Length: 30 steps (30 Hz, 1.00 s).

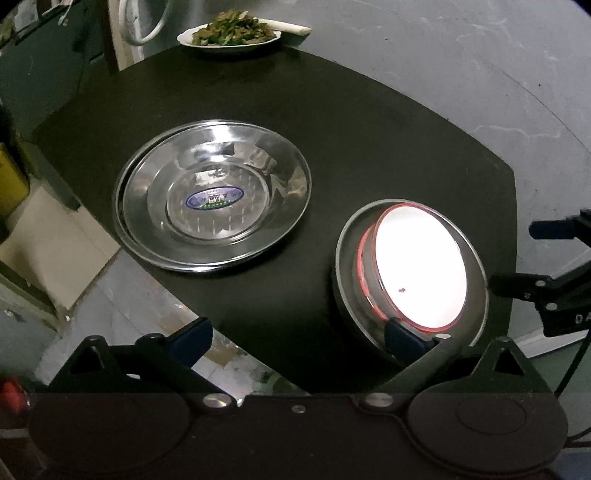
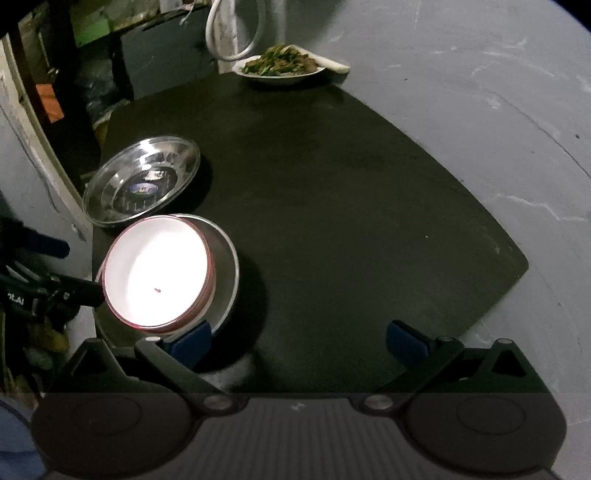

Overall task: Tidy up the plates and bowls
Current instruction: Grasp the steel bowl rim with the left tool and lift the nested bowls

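Two stacked steel plates [image 1: 214, 195] lie on the black table [image 1: 332, 129]; they also show in the right wrist view [image 2: 142, 182]. A white bowl with a red rim [image 1: 421, 273] sits tilted inside a steel bowl [image 1: 345, 266], seen too in the right wrist view as white bowl [image 2: 155, 273] and steel bowl [image 2: 227, 269]. My left gripper [image 1: 299, 339] is open, its right fingertip [image 1: 402, 339] at the bowls' near rim. My right gripper [image 2: 299, 339] is open, its left fingertip [image 2: 190, 341] at the steel bowl's near edge.
A white plate of green vegetables [image 1: 229, 33] stands at the table's far edge, also in the right wrist view [image 2: 280, 66]. The table's front left edge drops to a grey floor [image 1: 129, 295]. The right gripper's arm [image 1: 554, 291] shows at the right.
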Each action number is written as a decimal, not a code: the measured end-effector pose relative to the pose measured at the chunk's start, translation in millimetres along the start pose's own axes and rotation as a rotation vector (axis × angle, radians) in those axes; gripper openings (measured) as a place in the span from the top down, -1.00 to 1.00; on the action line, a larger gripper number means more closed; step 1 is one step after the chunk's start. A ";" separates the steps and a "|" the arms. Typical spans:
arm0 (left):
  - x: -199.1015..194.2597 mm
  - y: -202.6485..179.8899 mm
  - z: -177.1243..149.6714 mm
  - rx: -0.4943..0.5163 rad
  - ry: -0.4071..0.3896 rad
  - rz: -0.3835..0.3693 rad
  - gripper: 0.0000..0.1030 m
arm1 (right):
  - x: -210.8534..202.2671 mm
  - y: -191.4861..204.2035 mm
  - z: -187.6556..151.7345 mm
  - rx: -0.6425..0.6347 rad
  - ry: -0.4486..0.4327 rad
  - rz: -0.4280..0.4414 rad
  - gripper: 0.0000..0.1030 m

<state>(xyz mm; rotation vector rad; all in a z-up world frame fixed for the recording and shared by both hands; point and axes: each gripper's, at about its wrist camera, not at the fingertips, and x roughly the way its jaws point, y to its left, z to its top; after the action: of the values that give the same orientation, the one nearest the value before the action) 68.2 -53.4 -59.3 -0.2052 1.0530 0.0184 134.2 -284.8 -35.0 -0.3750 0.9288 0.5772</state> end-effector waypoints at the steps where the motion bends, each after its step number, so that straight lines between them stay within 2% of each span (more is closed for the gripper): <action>1: 0.0 -0.4 0.3 0.003 0.000 0.001 -0.92 | 2.3 0.7 1.3 -0.010 0.006 0.002 -0.99; 4: -0.6 0.3 0.1 -0.002 -0.001 -0.001 -0.87 | 7.2 1.4 4.5 -0.028 0.012 0.016 -0.99; 12: -1.5 -2.0 1.9 -0.030 -0.005 -0.019 -0.55 | 21.9 5.4 15.9 -0.088 0.051 0.038 -0.97; 14: -1.1 -2.9 2.6 -0.039 -0.007 -0.019 -0.51 | 25.9 7.7 17.8 -0.103 0.068 0.041 -0.87; 19: -0.7 -4.6 2.7 -0.055 -0.014 -0.031 -0.40 | 30.6 6.8 20.2 -0.089 0.080 0.047 -0.77; 25: -1.2 -6.2 4.5 -0.073 -0.023 -0.095 0.07 | 32.1 -0.2 23.5 -0.028 0.091 0.114 -0.40; 27: -0.4 -4.9 5.2 -0.091 -0.022 -0.128 0.28 | 32.5 -4.2 23.8 0.003 0.093 0.164 -0.16; 29: 0.1 -4.0 5.3 -0.107 -0.024 -0.148 0.36 | 33.9 -8.2 24.4 0.039 0.099 0.214 0.16; 30: 0.3 -3.6 5.4 -0.116 -0.025 -0.157 0.43 | 34.6 -9.3 25.3 0.044 0.103 0.230 0.20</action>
<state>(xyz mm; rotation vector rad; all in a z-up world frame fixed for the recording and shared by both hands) 73.5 -56.0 -56.4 -0.3912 1.0095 -0.0600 172.2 -268.2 -49.3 -0.2609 1.0903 0.7519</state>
